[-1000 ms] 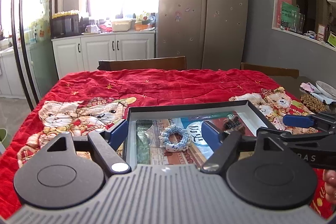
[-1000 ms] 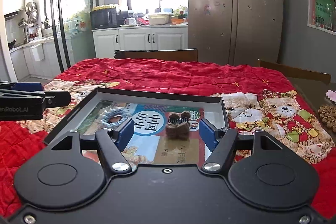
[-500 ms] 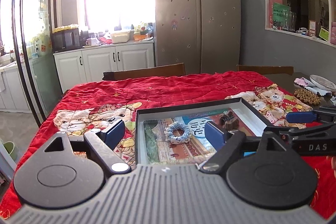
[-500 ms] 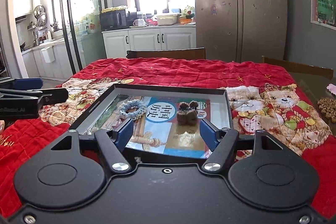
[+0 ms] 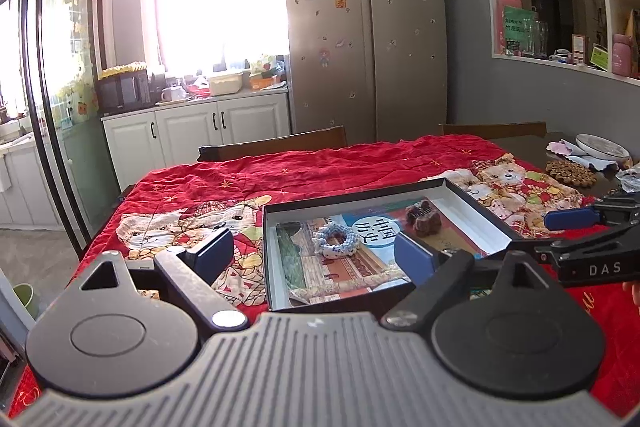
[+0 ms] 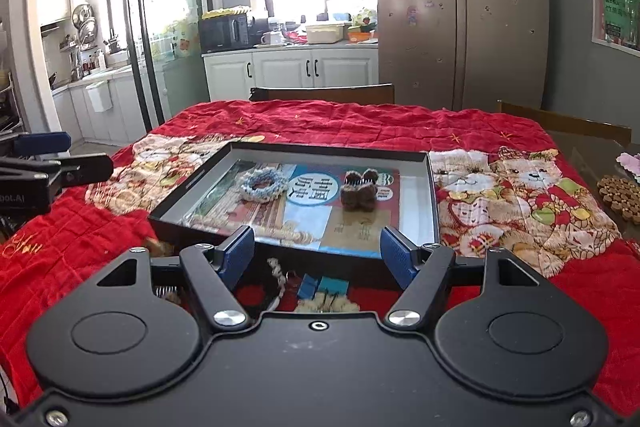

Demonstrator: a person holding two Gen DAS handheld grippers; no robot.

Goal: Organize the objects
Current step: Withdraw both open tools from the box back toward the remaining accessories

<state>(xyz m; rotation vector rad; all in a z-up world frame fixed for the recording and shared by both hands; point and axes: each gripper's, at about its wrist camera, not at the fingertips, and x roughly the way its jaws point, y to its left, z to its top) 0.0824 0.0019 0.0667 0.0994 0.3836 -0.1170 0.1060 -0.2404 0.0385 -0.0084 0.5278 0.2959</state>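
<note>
A shallow black box [image 6: 434, 195] [image 5: 476, 205] lies on the red bear-print blanket. A book lines its floor. On the book sit a pale blue crocheted ring [image 6: 264, 185] [image 5: 336, 241] and a brown fuzzy hair clip [image 6: 359, 191] [image 5: 423, 217]. My left gripper [image 5: 312, 253] is open and empty, above the box's near left corner. My right gripper [image 6: 318, 253] is open and empty, just short of the box's near edge. Small blue clips and a cord [image 6: 320, 287] lie on the blanket under it.
The blanket [image 6: 360, 123] covers the table. A beaded wooden coaster [image 5: 570, 173] and a white dish [image 5: 602, 147] sit on the bare table at the right. Wooden chairs [image 6: 320, 93] stand at the far side. A fridge [image 5: 364, 35] and kitchen cabinets stand behind.
Both grippers have pulled back and risen from the box, so it looks smaller and farther. The ring and hair clip stay in place in the box. Both grippers stay open.
</note>
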